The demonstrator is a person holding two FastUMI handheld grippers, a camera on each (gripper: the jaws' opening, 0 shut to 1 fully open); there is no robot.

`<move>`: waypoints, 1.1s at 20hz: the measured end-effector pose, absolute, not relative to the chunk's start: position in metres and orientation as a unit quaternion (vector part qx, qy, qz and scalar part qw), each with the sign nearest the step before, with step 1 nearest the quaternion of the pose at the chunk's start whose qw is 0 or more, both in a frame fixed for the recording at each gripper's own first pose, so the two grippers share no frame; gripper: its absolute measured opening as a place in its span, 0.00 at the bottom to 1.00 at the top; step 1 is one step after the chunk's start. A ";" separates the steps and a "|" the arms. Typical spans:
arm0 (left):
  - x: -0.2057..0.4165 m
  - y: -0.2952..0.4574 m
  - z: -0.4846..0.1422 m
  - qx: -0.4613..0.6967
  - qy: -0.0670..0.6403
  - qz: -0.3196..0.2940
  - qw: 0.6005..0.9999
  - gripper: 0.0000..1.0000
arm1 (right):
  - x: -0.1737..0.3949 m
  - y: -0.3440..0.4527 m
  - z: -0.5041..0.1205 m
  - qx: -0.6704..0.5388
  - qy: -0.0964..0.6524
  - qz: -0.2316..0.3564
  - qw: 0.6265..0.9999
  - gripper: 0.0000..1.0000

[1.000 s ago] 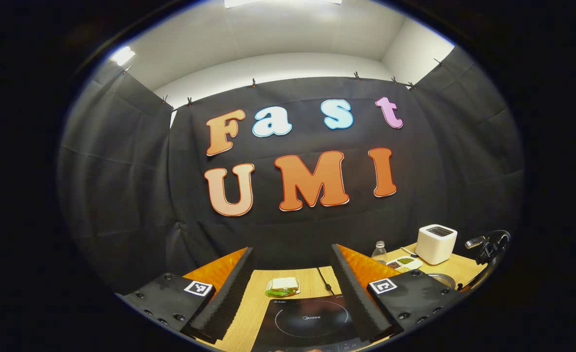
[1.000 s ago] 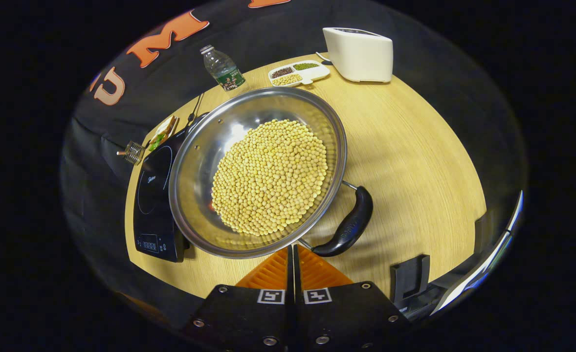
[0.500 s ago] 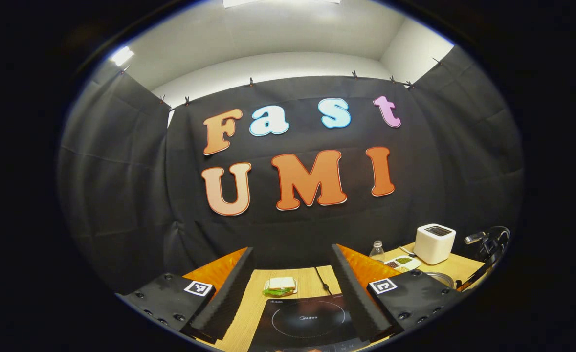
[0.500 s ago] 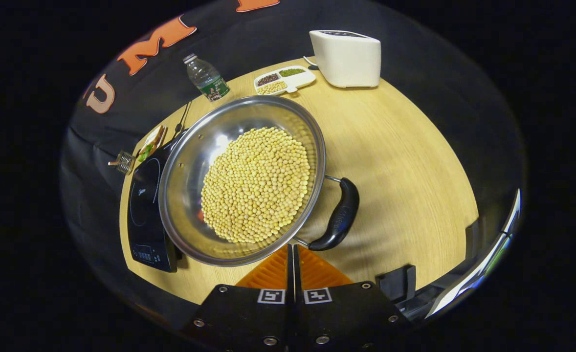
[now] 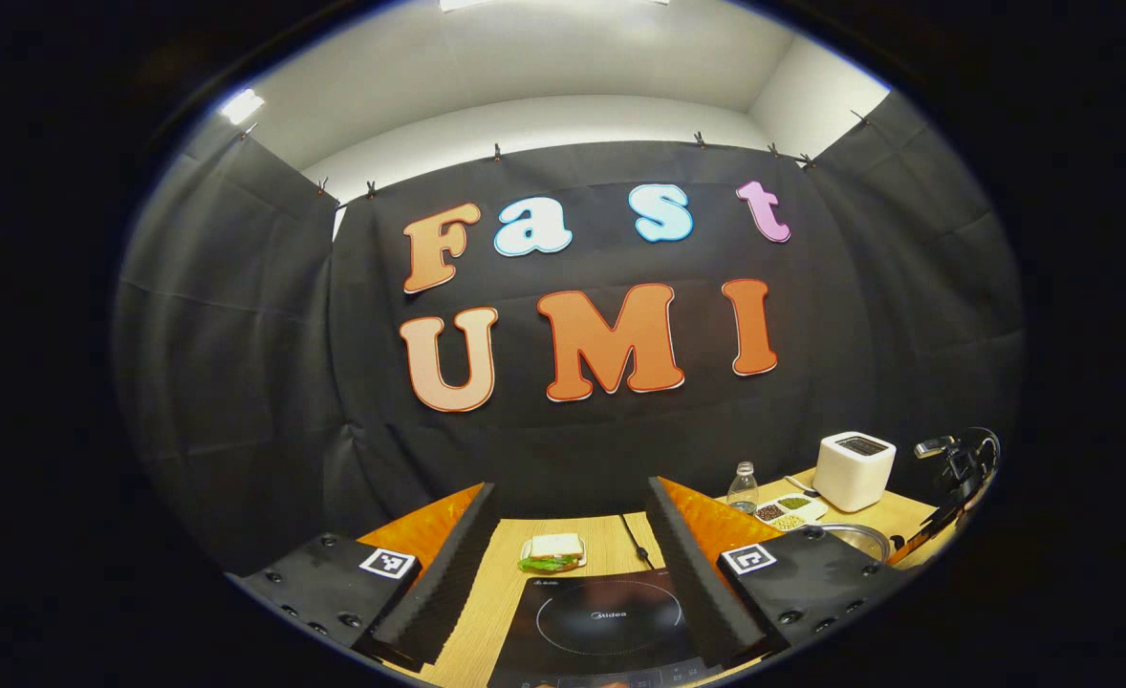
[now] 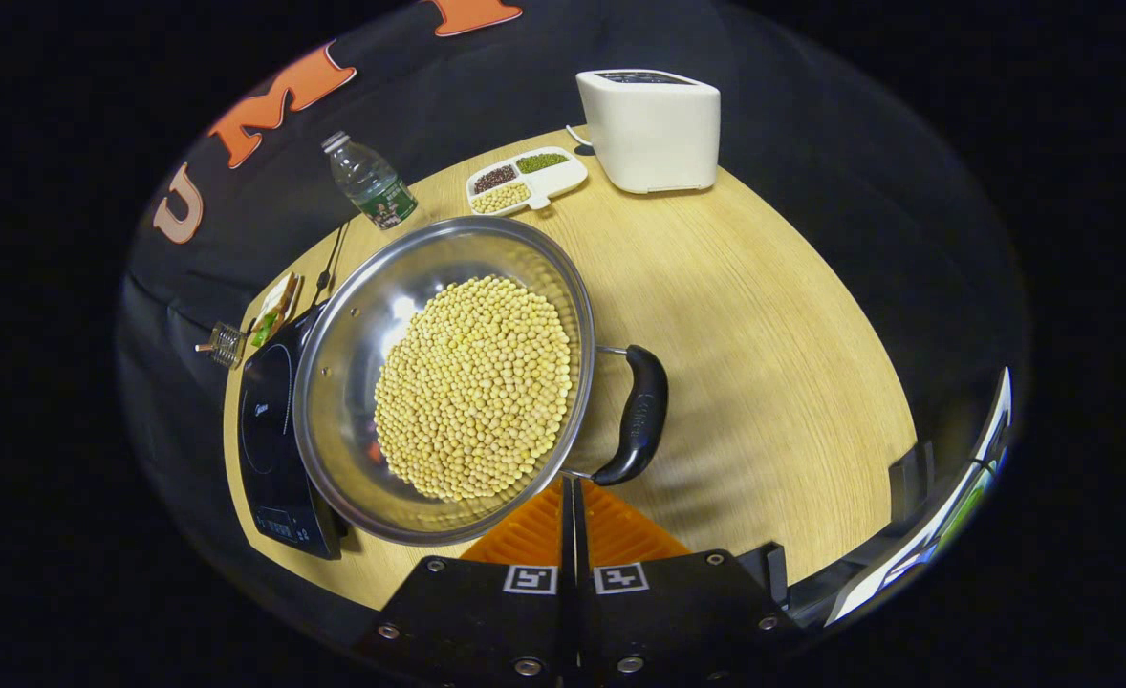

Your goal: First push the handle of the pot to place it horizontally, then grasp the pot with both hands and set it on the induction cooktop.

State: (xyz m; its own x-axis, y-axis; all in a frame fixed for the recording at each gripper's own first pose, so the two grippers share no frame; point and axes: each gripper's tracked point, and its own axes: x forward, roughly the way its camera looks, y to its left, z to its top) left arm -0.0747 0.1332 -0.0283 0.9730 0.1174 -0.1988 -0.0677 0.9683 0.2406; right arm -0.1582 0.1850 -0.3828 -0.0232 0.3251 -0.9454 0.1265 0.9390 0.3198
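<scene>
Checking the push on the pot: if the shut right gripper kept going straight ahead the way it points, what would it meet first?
Probably the pot itself: the right gripper points at its near rim beside the black handle. Height above the table is unclear.

We see beans in the pot, cooktop touching its left, bottle, tray, toaster behind.

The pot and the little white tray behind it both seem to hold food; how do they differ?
The pot is round, shiny metal with a black handle; the tray is white with no such handle. The pot holds one heap of yellow beans; the tray keeps dark, green and pale kinds in separate compartments. Both sit on the wooden table.
</scene>
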 end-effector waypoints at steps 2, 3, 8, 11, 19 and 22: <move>-0.075 0.134 -0.030 0.116 0.109 0.046 0.986 1.00 | -0.151 0.183 -0.386 0.169 0.713 0.061 0.677 0.00; -0.075 0.134 -0.031 0.116 0.110 0.047 0.986 1.00 | -0.149 0.181 -0.387 0.171 0.714 0.057 0.677 0.00; -0.074 0.140 -0.040 0.117 0.121 0.048 0.985 1.00 | -0.129 0.175 -0.395 0.167 0.715 0.039 0.678 0.00; -0.070 0.139 -0.049 0.113 0.131 0.045 0.984 1.00 | -0.115 0.171 -0.400 0.171 0.712 0.032 0.680 0.00; -0.060 0.134 -0.079 0.115 0.163 0.037 0.979 1.00 | -0.072 0.162 -0.412 0.185 0.699 0.008 0.691 0.00; -0.055 0.130 -0.096 0.110 0.180 0.031 0.977 1.00 | -0.055 0.157 -0.419 0.185 0.689 -0.003 0.700 0.00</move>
